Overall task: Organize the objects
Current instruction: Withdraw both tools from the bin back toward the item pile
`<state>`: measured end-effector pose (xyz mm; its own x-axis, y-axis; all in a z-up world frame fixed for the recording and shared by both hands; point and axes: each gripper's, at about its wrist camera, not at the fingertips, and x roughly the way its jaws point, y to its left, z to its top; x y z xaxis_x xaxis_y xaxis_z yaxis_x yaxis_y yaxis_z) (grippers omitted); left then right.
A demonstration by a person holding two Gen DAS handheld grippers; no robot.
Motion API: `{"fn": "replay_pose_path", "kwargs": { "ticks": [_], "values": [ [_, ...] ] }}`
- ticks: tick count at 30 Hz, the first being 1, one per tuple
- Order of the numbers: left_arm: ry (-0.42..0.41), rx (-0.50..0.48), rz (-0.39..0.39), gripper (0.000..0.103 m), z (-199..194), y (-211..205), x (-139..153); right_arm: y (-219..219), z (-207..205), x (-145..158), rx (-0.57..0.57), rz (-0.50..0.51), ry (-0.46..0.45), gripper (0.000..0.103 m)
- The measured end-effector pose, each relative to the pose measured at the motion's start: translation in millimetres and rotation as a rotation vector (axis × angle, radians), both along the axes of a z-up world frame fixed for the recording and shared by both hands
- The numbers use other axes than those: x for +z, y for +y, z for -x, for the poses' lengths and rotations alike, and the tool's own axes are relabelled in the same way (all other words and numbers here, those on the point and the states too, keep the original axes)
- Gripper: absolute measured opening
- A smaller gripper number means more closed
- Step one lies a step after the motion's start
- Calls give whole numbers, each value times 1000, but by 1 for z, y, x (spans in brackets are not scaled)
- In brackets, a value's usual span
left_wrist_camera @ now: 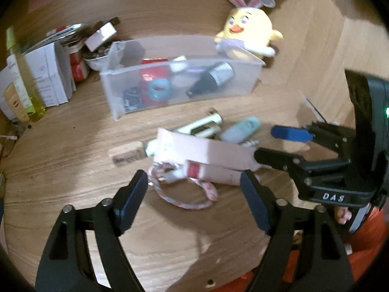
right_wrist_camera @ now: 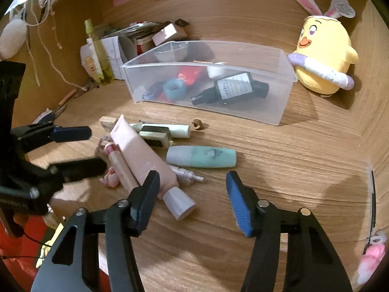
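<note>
Left wrist view: looks steeply down along own tongs, close above bench — right tongs enter at right edge. Right wrist view: same downward tilt, similarly near. Shared — clutter pile centre frame, clear bin above, plush chick upper right.

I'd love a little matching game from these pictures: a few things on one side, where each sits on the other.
Things:
1. dark bottle
2. pink tube
3. chick plush
4. yellow-green bottle

Places:
A. standing upright left of the bin
B. lying inside the clear bin
C. lying on the wood in the loose pile
D. right of the bin

Pairs: 1-B, 2-C, 3-D, 4-A
</note>
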<state>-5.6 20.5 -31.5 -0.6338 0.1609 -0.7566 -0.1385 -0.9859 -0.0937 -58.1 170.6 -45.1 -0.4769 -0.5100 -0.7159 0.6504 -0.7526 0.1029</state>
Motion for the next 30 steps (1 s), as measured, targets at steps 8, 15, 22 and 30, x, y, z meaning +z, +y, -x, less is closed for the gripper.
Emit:
{"fn": "replay_pose_path", "kwargs": {
  "ticks": [8,15,22,30],
  "values": [
    [-9,-13,10,93,-1,16,-5,6,-5,-1,63,10,-16,39],
    [-24,-18,58,93,6,29,-14,18,-2,-8,40,1,-45,39],
    [-14,-29,116,95,10,39,-21,29,3,-5,23,23,-69,39],
    [11,-30,174,97,12,45,-26,17,11,-2,43,-3,-56,42]
  ]
}}
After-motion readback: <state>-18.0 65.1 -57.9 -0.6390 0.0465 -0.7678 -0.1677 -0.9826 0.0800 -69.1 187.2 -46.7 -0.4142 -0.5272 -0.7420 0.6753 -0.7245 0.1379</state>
